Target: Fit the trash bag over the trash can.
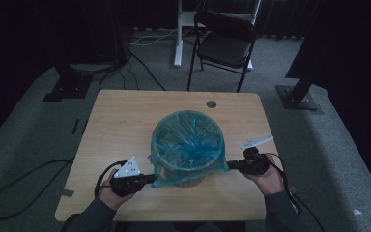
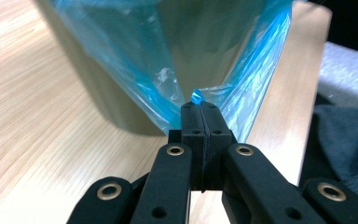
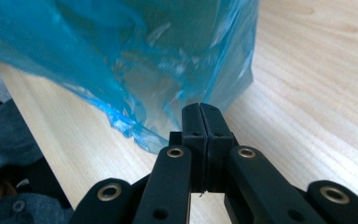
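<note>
Both tongs [image 1: 150, 180] [image 1: 231, 165] (jaws) clamped

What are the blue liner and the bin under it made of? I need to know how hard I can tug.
The blue liner looks like thin glossy plastic film: translucent, creased, stretched to a point where the left gripper pinches it. The bin seems a rigid, matt beige tub, perhaps plastic or card; its surface is too dim to tell. The table shows a pale wood-grain finish.

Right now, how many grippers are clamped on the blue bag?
2. The left gripper pinches the blue bag at its overhang on the bin's near-left side; the right gripper pinches its edge on the bin's right side.
</note>
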`<state>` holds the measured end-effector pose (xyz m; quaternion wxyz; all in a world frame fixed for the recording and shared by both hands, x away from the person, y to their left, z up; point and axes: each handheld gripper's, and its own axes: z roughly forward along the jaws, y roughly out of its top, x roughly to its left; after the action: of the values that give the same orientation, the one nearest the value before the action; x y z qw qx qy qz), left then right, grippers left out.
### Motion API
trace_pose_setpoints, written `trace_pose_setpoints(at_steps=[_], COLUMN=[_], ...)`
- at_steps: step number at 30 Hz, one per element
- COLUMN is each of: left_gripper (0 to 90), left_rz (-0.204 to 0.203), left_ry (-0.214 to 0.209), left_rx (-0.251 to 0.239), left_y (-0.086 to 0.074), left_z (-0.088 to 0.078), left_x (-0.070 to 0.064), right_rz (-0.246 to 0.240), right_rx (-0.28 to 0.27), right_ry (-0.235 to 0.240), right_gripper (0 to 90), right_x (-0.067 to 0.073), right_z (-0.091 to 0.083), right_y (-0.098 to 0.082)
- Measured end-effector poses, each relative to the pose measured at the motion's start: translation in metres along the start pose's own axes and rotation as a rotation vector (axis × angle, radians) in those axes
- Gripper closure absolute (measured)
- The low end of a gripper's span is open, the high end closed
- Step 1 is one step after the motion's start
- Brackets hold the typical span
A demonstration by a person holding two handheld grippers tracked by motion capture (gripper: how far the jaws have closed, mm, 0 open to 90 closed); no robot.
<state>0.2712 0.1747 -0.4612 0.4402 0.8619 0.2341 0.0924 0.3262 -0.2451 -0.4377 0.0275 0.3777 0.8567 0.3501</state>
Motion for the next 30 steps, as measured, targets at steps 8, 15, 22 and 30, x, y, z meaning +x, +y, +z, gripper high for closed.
trace_pose_setpoints(at_steps=[8,15,22,30], left_gripper=[89.9,82.7,72.7,67.3], left_rz=[-0.048,-0.098,-0.133,-0.12], left_ry=[0.073,0.117,0.122,0.126], left_rx=[0.064,0.04,-0.101,-0.164], left_y=[-0.007,-0.007,0.001,0.02], left_z=[0.005,-0.002,-0.027,-0.038], left_x=[0.012,0.019,0.024,0.029], right_rz=[0.006,0.014,0.017,0.012], right_rx=[0.024,0.012,-0.06,-0.122], right_ry=[0.001,-0.014,-0.042,-0.054], right_gripper=[89.8,86.7,77.2,74.7], right_x=[-0.002,-0.003,-0.003,-0.002], right_z=[0.006,0.004,-0.014,-0.023], right_y=[-0.004,-0.004,0.003,0.016])
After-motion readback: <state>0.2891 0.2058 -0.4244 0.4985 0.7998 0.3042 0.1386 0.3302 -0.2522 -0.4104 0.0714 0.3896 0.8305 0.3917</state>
